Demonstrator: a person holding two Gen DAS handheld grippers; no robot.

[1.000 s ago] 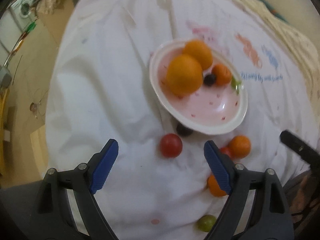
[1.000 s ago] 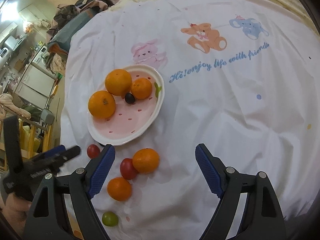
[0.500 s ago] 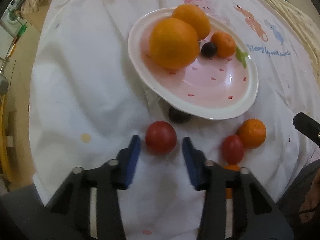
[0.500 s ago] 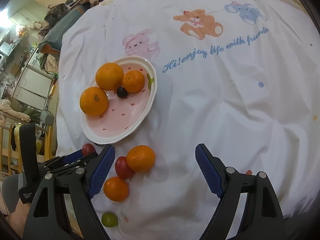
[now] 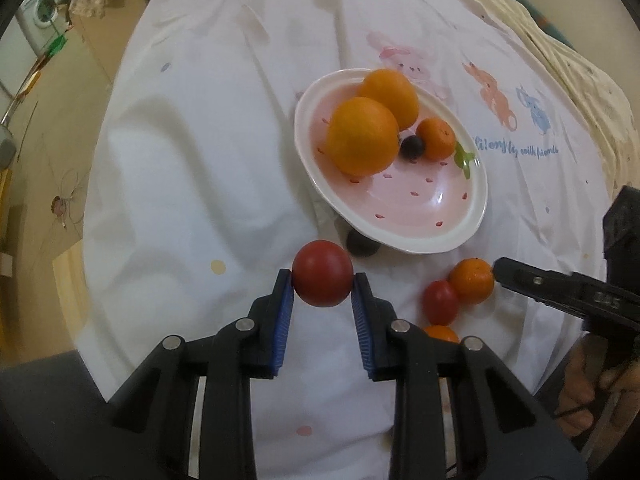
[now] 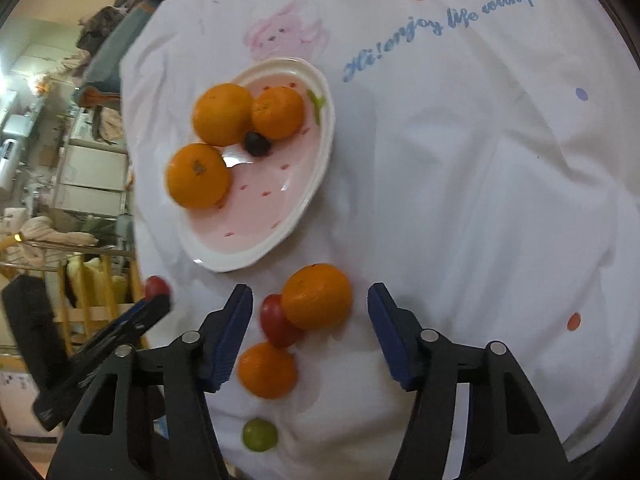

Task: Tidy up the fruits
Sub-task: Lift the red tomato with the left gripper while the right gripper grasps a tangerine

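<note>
The left tool (image 5: 323, 285) clamps a red tomato (image 5: 322, 273) just off the pink plate's (image 5: 420, 208) near rim; the right tool (image 6: 310, 312), released and closing, straddles a mandarin (image 6: 317, 296) crowded by a second tomato (image 6: 276, 322).

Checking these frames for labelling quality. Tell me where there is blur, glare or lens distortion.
Left wrist: sharp centre, fisheye bending at edges, small glare spot on the plate. Right wrist: the left gripper and nearest orange look soft; dark corners.
</note>
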